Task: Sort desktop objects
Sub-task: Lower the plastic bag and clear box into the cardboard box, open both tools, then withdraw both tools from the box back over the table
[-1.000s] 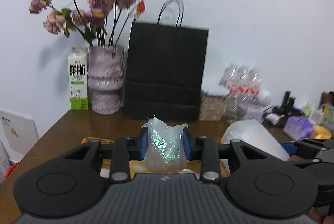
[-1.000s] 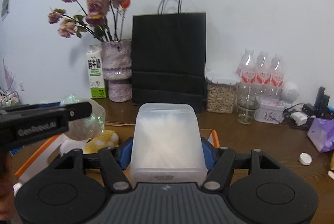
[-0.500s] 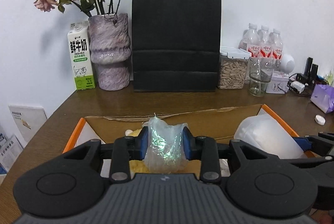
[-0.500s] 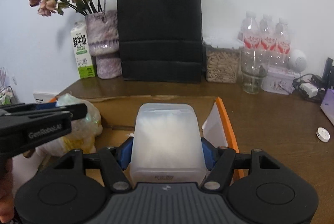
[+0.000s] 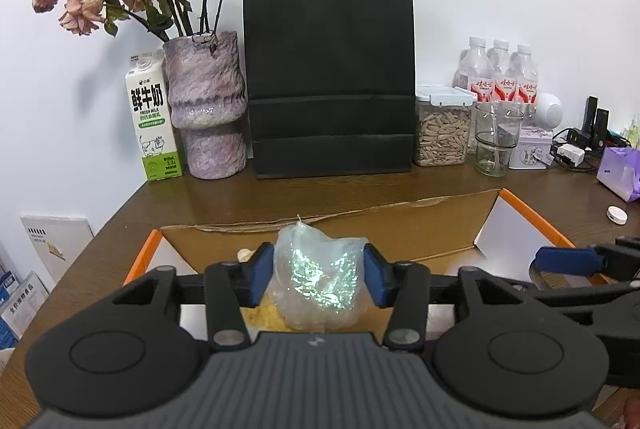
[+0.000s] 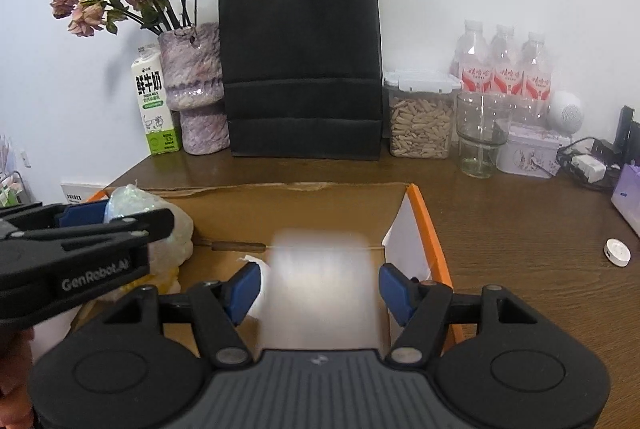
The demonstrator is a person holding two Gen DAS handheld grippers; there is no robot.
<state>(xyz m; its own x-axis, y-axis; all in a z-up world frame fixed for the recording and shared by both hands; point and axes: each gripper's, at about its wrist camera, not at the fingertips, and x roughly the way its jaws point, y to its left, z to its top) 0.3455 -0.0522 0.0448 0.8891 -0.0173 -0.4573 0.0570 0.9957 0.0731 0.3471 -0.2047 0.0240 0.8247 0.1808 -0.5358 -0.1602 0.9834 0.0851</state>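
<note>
An open cardboard box (image 5: 532, 217) with orange edges lies on the wooden desk, and both grippers hang over it. My left gripper (image 5: 318, 269) has a clear plastic bag (image 5: 320, 281) with a shimmering lining between its blue pads. Its jaws are opening, and a narrow gap shows at the left pad. My right gripper (image 6: 320, 285) stands open. A white translucent container (image 6: 320, 281) is blurred between its pads, with gaps on both sides. In the right wrist view the left gripper (image 6: 120, 217) and its bag (image 6: 132, 201) are over the cardboard box (image 6: 434, 241) at its left.
Along the wall stand a milk carton (image 5: 154, 121), a purple vase (image 5: 206, 105) of dried roses, a black paper bag (image 5: 330, 77), a seed jar (image 5: 442, 129), a glass (image 5: 496, 139) and water bottles (image 5: 498, 73). A white cap (image 6: 618, 251) and a purple pack (image 6: 630, 193) lie at the right.
Both grippers came down over the cardboard box. The left jaws widened around the bag. The white container, gripped tightly before, now looks smaller and blurred between the right pads.
</note>
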